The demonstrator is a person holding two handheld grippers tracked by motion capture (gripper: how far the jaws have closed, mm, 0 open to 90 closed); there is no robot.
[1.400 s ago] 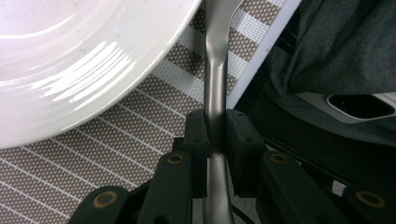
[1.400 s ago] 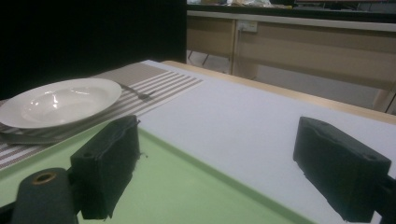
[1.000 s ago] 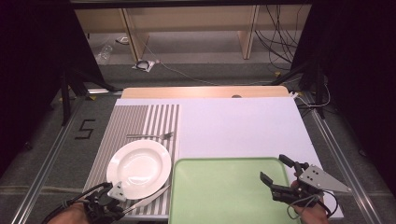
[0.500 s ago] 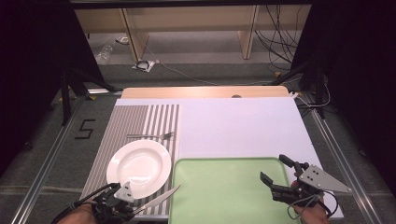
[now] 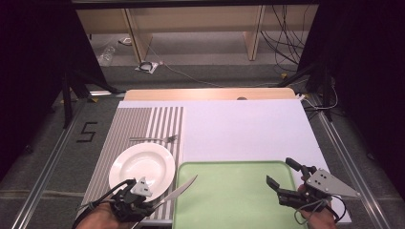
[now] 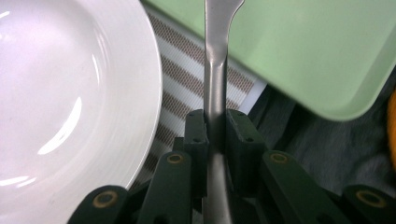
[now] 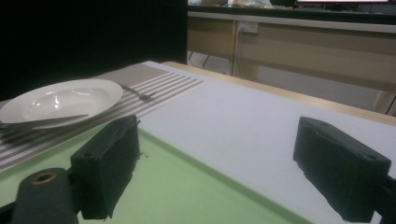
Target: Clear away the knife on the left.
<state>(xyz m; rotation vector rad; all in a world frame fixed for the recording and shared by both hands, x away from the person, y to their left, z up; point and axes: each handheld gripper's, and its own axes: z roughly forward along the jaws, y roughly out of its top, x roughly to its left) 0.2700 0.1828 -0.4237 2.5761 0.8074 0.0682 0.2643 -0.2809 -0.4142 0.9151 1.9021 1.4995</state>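
Table's near edge: left tool (image 5: pixel 143 202) clamps knife (image 5: pixel 179 189) beside tray (image 5: pixel 229 200).

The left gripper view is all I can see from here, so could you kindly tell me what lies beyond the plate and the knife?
Observer: A fork lies on the striped placemat, just past the far rim of the white plate.
Operator: Thank you. Where is the other gripper, please?
Observer: The right gripper hangs over the right end of the green tray, jaws wide apart with nothing between them.
Operator: And how far does my knife reach?
Observer: The knife, clamped in the left gripper, has its tip above the tray's left edge.
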